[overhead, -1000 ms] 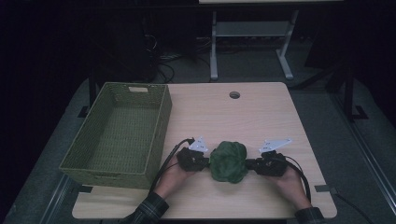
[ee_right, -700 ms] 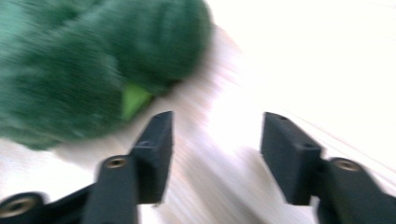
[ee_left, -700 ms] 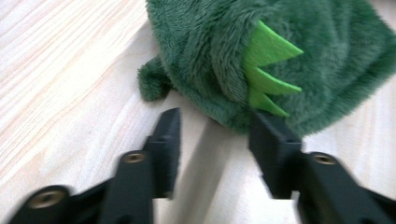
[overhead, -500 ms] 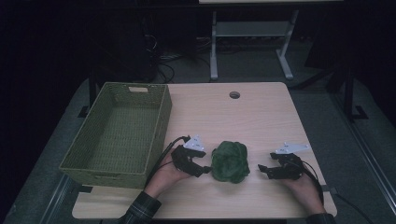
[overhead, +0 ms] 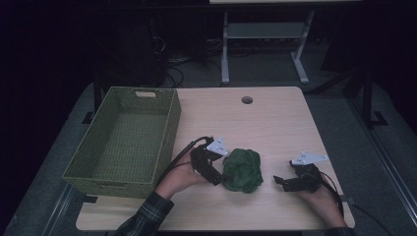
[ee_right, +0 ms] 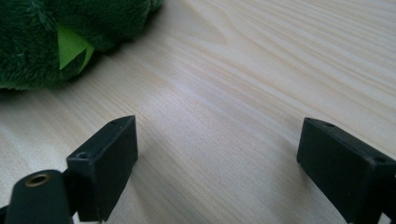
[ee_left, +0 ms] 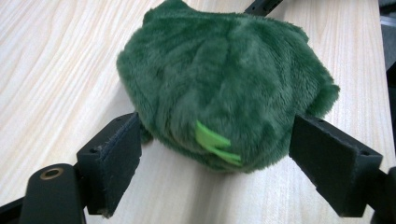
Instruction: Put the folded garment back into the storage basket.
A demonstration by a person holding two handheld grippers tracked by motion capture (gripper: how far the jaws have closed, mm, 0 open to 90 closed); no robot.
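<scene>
A dark green plush toy [overhead: 242, 169] was seen lying on the wooden table [overhead: 265, 123], near its front edge and to the right of an empty green woven basket [overhead: 125, 140]. Compared with a second earlier, when both grippers were pressed against the toy from either side, the right gripper [overhead: 282, 182] had been drawn back to the right and was now well apart from it; in the right gripper view its jaws were spread wide over bare table, with nothing between them, and only an edge of the toy with a light green tag [ee_right: 70, 46] was visible at the upper left. The left gripper [overhead: 216, 178] had been kept at the toy's left side; in the left gripper view its jaws were open and set around the plush, just beside it but not clamped on it. From this it was judged that a two-handed hold had been given up, and that a one-handed grasp by the left gripper, perhaps toward the basket, was being prepared.
</scene>
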